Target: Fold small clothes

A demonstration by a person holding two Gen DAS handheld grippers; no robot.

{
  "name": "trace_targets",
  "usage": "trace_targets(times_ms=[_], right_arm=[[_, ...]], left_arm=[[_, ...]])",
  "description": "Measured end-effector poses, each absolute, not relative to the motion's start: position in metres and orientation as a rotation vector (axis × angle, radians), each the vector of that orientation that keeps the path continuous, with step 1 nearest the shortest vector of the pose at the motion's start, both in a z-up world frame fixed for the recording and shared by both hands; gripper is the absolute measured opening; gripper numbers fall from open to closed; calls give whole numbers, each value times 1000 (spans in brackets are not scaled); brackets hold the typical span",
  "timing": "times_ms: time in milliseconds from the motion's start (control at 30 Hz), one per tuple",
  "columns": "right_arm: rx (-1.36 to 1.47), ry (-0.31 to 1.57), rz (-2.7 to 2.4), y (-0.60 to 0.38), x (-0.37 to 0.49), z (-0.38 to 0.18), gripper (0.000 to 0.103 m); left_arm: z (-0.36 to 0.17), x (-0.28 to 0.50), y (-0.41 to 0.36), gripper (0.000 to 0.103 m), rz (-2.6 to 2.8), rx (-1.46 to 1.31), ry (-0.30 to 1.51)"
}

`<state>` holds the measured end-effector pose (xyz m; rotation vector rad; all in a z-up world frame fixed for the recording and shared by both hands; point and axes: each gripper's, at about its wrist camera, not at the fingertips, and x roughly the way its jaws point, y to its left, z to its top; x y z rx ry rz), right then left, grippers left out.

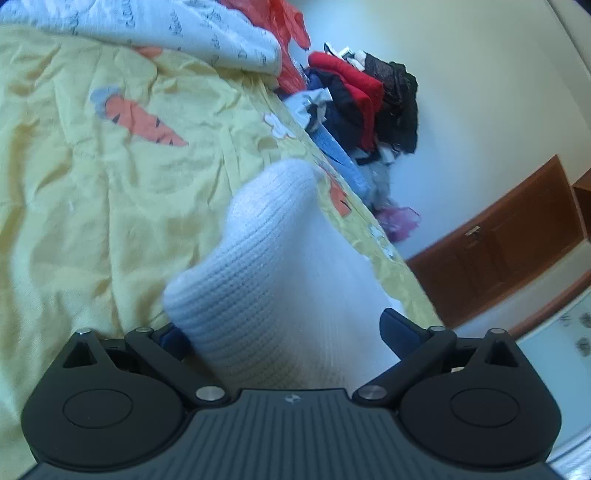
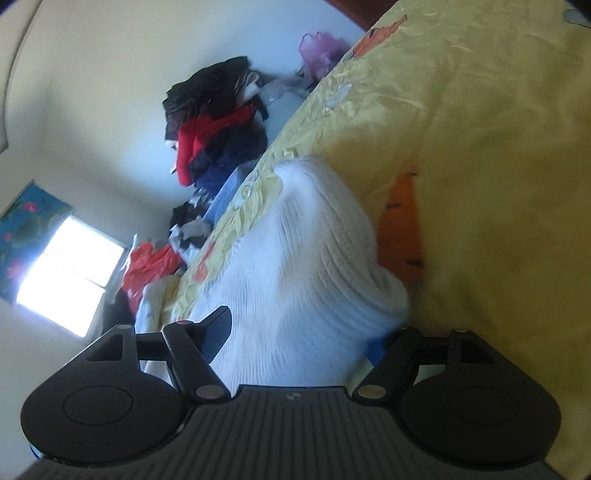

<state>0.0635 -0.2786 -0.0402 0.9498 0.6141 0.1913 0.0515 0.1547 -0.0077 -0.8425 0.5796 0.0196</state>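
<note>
A white ribbed knit garment [image 1: 266,240] lies bunched on the yellow carrot-print bedsheet [image 1: 92,203]. It runs straight in between the wide-spread fingers of my left gripper [image 1: 280,325]. The left finger is partly hidden behind the knit, and the right finger [image 1: 399,328] stands beside it without squeezing. In the right wrist view the same garment [image 2: 314,240] fills the gap of my right gripper [image 2: 303,328]. One finger [image 2: 218,328] lies against its side and the knit bulges over the other. Whether those pads press on it is unclear.
A heap of red, black and blue clothes [image 1: 362,99] is stacked along the bed's far edge by the wall, also in the right wrist view [image 2: 214,122]. A white printed blanket [image 1: 184,29] lies at the head. A wooden cabinet [image 1: 517,240] and a bright window [image 2: 70,273] stand beyond.
</note>
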Motion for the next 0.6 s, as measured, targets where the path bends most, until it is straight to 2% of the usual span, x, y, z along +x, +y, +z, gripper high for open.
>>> trace_targets(times_ms=[33,67,133,300,433,533,600], right_arm=[[944,624,180,-275,68,-42,49],[937,635,176,-273,72,-44,24],[940,621,169,-276,70,-44,24],[904,557,239,-276,49,-13,23],[882,554,353,-291,-12,7,23],[923,640,358,-308,-61,-11,23],[940,733,331,-315,-82,-35,31]], left_arm=[[-7,53,150,53,59,-799,597],[-9,56,149,35,82,-762,623],[-12,57,158,23,36,-835,620],[15,41,163,20,-16,-791,627],[38,-18,172,20,-105,-777,656],[25,-64,175,21,-152,-734,719],[1,-74,176,29,-169,-710,799]])
